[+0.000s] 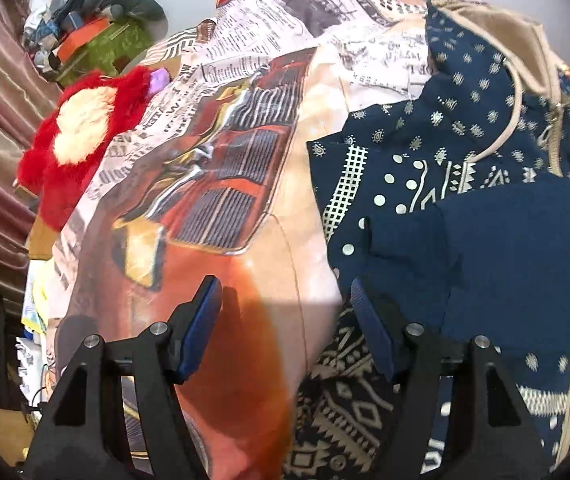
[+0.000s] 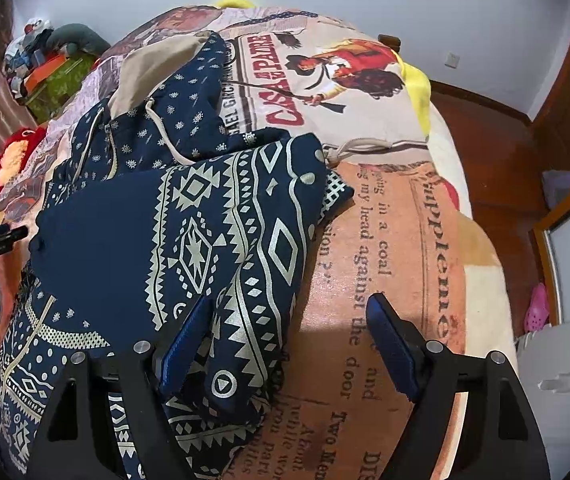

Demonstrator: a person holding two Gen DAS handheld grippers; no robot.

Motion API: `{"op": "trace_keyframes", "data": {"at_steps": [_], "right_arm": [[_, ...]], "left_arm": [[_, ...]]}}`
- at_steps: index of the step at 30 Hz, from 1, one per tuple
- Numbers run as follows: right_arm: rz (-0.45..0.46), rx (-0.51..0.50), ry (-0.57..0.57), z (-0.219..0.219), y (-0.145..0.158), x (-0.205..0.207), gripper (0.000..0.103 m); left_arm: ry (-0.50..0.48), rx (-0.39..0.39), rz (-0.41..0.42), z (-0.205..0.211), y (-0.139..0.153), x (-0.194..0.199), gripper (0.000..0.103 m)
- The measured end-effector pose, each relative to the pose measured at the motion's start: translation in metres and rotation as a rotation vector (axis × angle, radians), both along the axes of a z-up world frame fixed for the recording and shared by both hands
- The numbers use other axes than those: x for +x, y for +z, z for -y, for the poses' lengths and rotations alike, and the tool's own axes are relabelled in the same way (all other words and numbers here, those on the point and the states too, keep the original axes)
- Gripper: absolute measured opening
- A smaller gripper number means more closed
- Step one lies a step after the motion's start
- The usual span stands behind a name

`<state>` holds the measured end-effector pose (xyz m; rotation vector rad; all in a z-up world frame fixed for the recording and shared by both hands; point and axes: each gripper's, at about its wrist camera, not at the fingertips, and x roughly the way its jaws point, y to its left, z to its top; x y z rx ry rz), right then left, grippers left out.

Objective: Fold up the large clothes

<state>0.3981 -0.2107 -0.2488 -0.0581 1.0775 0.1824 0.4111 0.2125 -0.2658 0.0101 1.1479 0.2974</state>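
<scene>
Navy cloth with pale geometric print, a hooded garment (image 2: 173,240), lies partly folded on the bed's printed bedspread (image 1: 245,184). The left tool (image 1: 285,300) stands wide over bedspread beside the garment's edge, holding nothing. The right tool (image 2: 289,320) gapes wide at its other edge, empty too.

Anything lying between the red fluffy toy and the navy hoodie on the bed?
Nothing loose: in the left wrist view only the printed bedspread stretches between the red fluffy toy and the navy hoodie.
</scene>
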Motion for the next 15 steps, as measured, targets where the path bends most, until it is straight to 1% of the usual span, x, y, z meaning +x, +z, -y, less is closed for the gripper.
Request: {"op": "trace_keyframes", "data": {"at_steps": [3,4,6,8,9,11,13,15], "right_arm": [[0.043,-0.028,0.013,-0.004,0.013,0.0,0.079],[0.058,-0.035,0.016,-0.006,0.018,0.001,0.079],[0.069,-0.033,0.015,-0.008,0.023,0.002,0.079],[0.063,-0.024,0.012,-0.01,0.023,0.004,0.079],[0.051,-0.019,0.013,-0.011,0.021,0.005,0.079],[0.018,-0.021,0.016,-0.015,0.012,0.007,0.079],[-0.014,-0.047,0.023,-0.019,0.0,0.007,0.079],[-0.031,-0.064,0.035,-0.02,-0.007,0.005,0.079]], "left_arm": [[-0.031,-0.09,0.032,0.0,0.011,-0.005,0.068],[-0.035,-0.12,0.036,0.006,0.012,-0.005,0.068],[-0.04,-0.186,0.036,0.011,0.008,0.0,0.068],[-0.044,-0.221,0.024,0.021,0.0,0.009,0.068],[-0.046,-0.224,0.015,0.026,-0.004,0.012,0.068],[-0.05,-0.207,-0.014,0.041,-0.014,0.014,0.068],[-0.059,-0.198,-0.035,0.048,-0.025,0.017,0.068],[-0.065,-0.198,-0.038,0.05,-0.029,0.017,0.068]]}}
